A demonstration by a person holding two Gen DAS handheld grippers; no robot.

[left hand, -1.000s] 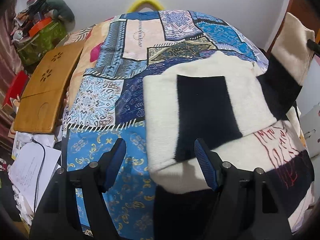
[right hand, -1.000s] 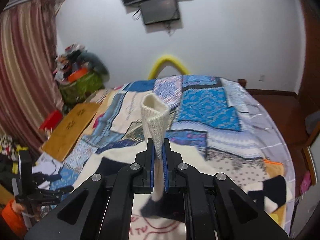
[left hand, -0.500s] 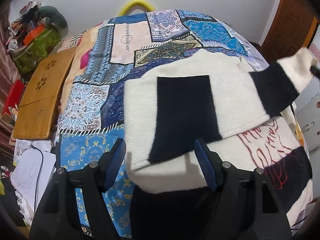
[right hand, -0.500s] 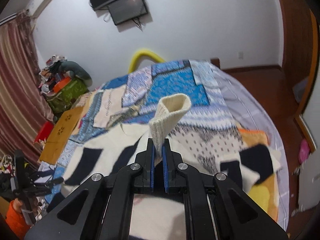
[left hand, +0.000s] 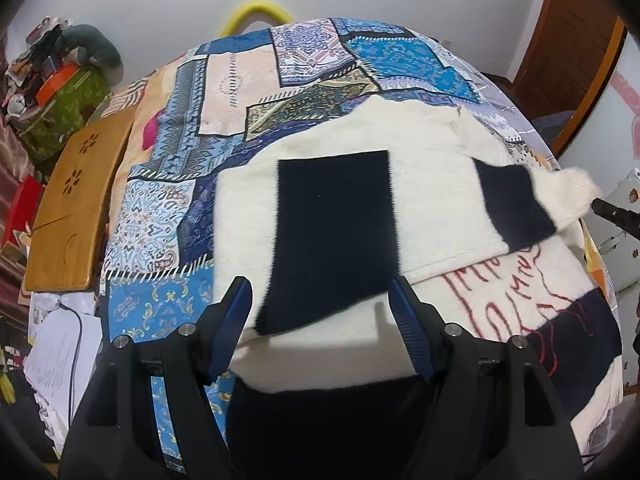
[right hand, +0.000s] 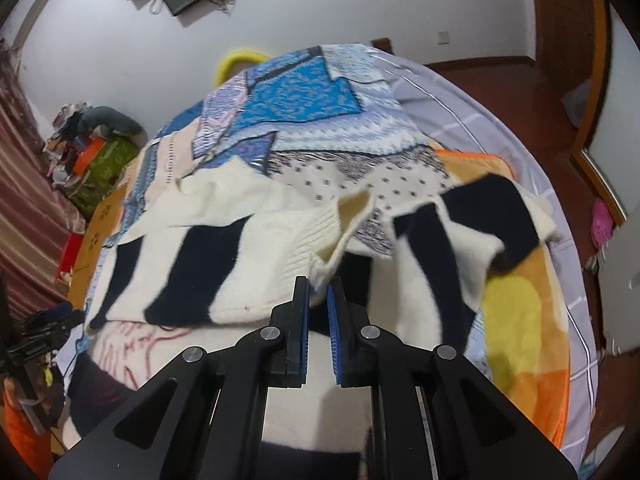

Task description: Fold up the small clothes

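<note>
Your right gripper (right hand: 318, 300) jaws are opening around the ribbed cuff (right hand: 320, 240) of the fuzzy cream-and-black sweater (left hand: 340, 220) on the patchwork bed (left hand: 240, 92), left gripper (left hand: 320, 312) jaws wide, empty.

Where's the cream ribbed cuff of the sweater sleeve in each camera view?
Left wrist: cuff at far right edge, past the sleeve's black band.
Right wrist: cuff at centre, above the right gripper.
Shared landmark: yellow arch behind the bed.
</note>
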